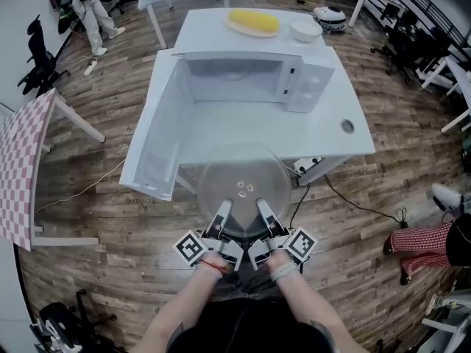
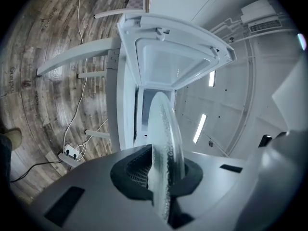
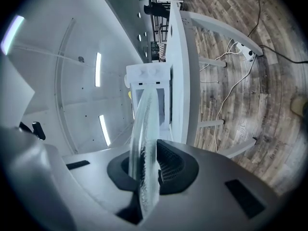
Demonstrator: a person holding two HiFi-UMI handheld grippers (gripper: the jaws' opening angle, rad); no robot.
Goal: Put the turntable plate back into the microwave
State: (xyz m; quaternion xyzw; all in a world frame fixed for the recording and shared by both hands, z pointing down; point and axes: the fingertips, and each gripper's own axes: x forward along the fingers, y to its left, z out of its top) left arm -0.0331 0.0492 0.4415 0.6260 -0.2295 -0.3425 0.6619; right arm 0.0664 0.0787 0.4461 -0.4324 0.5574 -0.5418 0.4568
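Observation:
A round clear glass turntable plate is held level over the table's near edge, in front of the white microwave, whose door is swung wide open to the left. My left gripper is shut on the plate's near rim at the left, and my right gripper is shut on the same rim at the right. In the left gripper view the plate stands edge-on between the jaws of the left gripper, with the open microwave beyond. The right gripper view also shows the plate edge-on, clamped in the right gripper.
The microwave stands on a white table with a round cable hole. Behind are a yellow object on a plate and a white bowl. A power strip and cables lie on the wooden floor. A person stands far left.

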